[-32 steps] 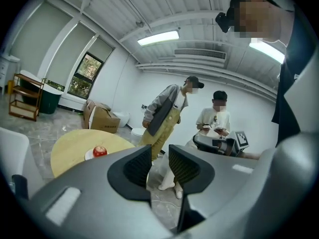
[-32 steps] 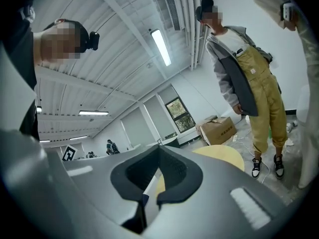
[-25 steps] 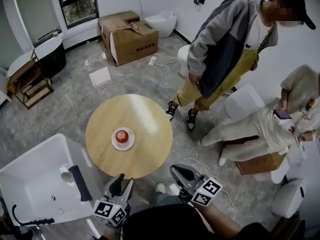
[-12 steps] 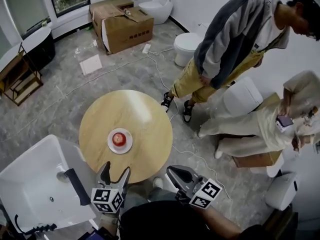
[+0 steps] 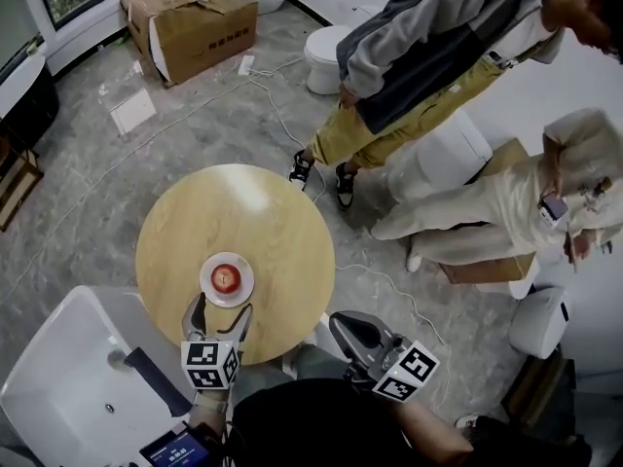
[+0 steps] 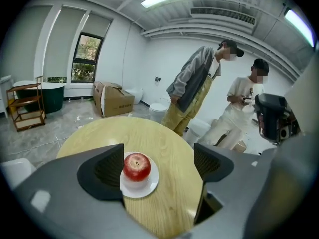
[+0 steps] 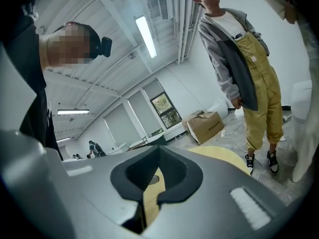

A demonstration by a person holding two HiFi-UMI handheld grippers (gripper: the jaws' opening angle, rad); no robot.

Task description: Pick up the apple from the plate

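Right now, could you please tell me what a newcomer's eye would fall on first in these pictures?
The red apple on its white plate, near the close edge of the round wooden table, stands out first. Just short of it, the left gripper points at it, its jaws having just been opening, with nothing between them yet. Beyond the table a person in yellow overalls stands.

Left tool [image 5: 220, 309], right tool [image 5: 350, 323] — grey, marker-cubed
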